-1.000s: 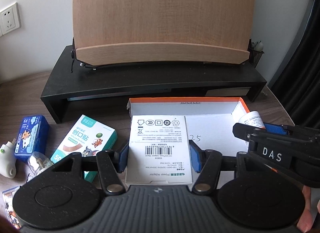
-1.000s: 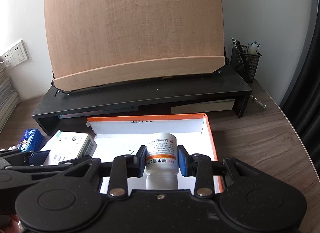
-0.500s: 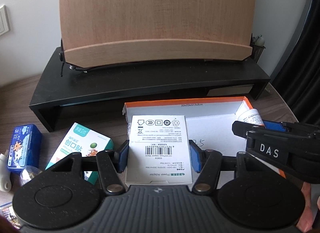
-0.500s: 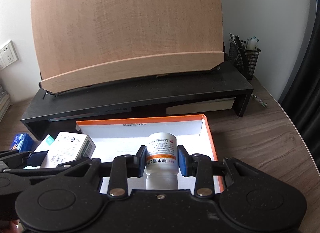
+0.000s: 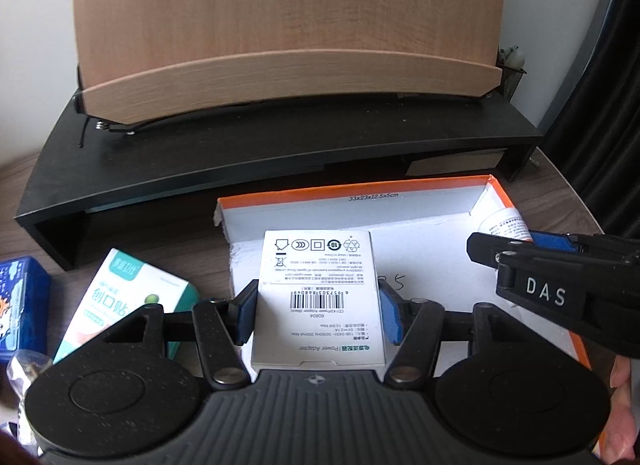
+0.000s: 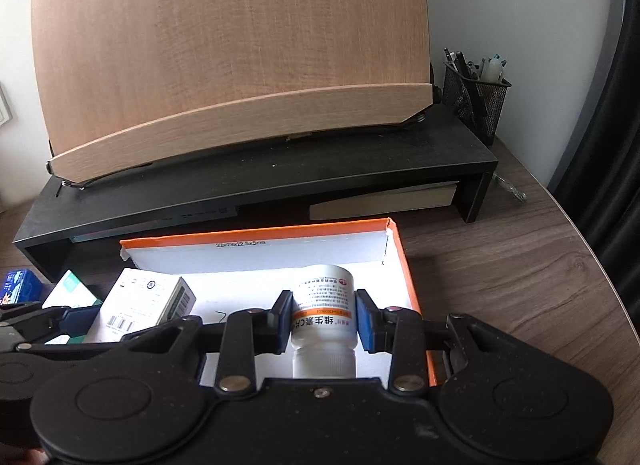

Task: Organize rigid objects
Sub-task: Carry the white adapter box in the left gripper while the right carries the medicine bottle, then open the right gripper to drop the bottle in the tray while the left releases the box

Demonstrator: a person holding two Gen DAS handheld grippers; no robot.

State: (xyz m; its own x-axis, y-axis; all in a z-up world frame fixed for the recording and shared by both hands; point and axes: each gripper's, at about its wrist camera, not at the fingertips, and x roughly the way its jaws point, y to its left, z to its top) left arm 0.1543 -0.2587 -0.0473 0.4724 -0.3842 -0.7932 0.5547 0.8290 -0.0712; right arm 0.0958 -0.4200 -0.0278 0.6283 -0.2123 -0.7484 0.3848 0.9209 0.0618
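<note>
The orange-rimmed tray [image 5: 420,201] is matt cardboard, white inside, and lies on a wood-grain desk [image 6: 520,277] with a smooth, dull finish. Behind the tray, the black riser [image 6: 280,181] looks like matt painted wood, and on it stands a pale wooden board [image 6: 224,57] with fine, unvarnished grain. Above the tray, the white adapter box [image 5: 318,297] is smooth printed card, and the white bottle [image 6: 324,305] is glossy plastic with a paper label.

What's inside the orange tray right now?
The orange tray shows a bare white floor with pen marks. The adapter box and bottle hang above it in the grippers, hiding the floor beneath them.
</note>
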